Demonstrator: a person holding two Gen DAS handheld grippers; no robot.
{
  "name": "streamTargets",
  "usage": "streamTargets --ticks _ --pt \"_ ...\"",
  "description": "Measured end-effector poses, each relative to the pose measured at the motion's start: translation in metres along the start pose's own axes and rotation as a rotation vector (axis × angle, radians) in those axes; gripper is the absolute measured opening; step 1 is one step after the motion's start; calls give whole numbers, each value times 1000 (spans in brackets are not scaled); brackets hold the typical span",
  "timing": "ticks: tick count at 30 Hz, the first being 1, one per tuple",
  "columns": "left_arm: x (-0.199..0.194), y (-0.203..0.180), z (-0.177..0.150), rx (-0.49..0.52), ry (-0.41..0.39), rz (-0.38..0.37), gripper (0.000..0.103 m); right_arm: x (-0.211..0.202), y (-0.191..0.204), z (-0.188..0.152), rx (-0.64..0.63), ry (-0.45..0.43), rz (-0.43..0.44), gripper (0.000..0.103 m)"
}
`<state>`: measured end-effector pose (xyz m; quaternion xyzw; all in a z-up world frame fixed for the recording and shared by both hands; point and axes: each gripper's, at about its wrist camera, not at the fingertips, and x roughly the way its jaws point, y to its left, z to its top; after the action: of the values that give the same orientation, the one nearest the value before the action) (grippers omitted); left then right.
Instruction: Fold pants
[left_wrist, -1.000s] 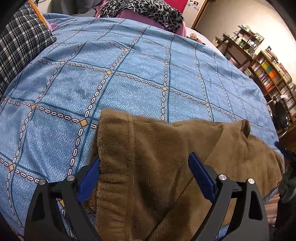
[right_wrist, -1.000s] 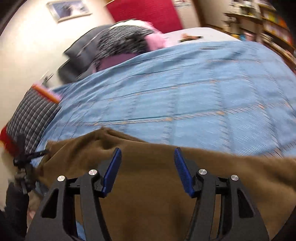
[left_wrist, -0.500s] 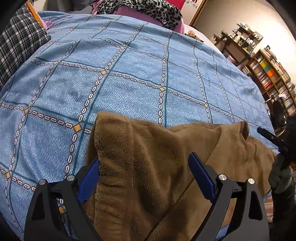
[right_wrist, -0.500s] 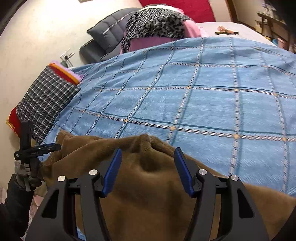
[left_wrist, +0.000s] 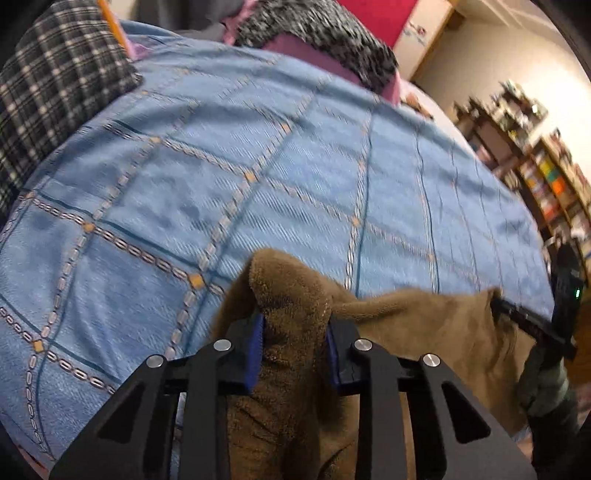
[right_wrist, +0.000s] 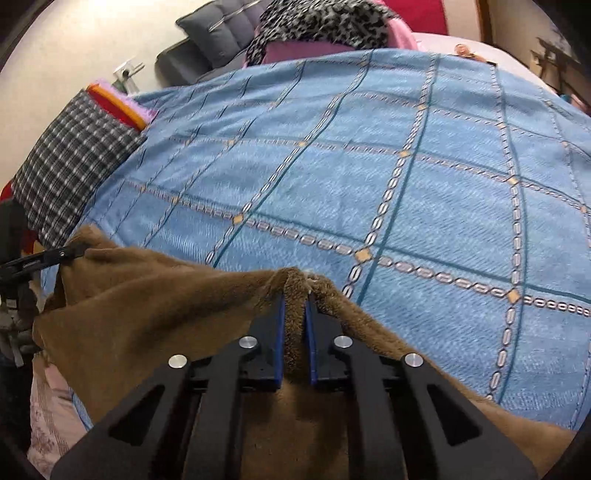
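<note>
Brown plush fleece pants (left_wrist: 406, 325), near edge of bed's blue chain-check cover (left_wrist: 295, 177). Left gripper (left_wrist: 293, 332) and right gripper (right_wrist: 294, 321), jaws just closed, each pinching a bunched fold.

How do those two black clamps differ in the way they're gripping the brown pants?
The left hand-held gripper pinches a thick, bunched wad of the brown pants, so its blue pads stand apart. The right hand-held gripper pinches a thin fold, pads nearly meeting. The left grips near one end of the pants' far edge; the right grips further along it. Both have just closed on fabric over the blue bedspread.
</note>
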<state>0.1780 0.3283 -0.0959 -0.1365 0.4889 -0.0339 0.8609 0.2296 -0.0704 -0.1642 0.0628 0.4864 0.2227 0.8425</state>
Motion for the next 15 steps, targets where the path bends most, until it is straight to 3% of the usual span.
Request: streamTargets --ticks 6,10,13,14,15 --pt "7 11 10 -52 -40 45 27 6 2 6 6 -21 -77 8" --pt "29 1 11 63 -80 157 30 19 -6 6 45 5 -89 8" --pt "44 2 6 120 -58 199 39 24 -10 3 50 25 -87 8" --pt "45 4 4 121 -53 207 49 21 -11 3 57 20 -76 14" --pt "43 6 4 117 -58 211 53 19 -12 2 61 17 -72 16"
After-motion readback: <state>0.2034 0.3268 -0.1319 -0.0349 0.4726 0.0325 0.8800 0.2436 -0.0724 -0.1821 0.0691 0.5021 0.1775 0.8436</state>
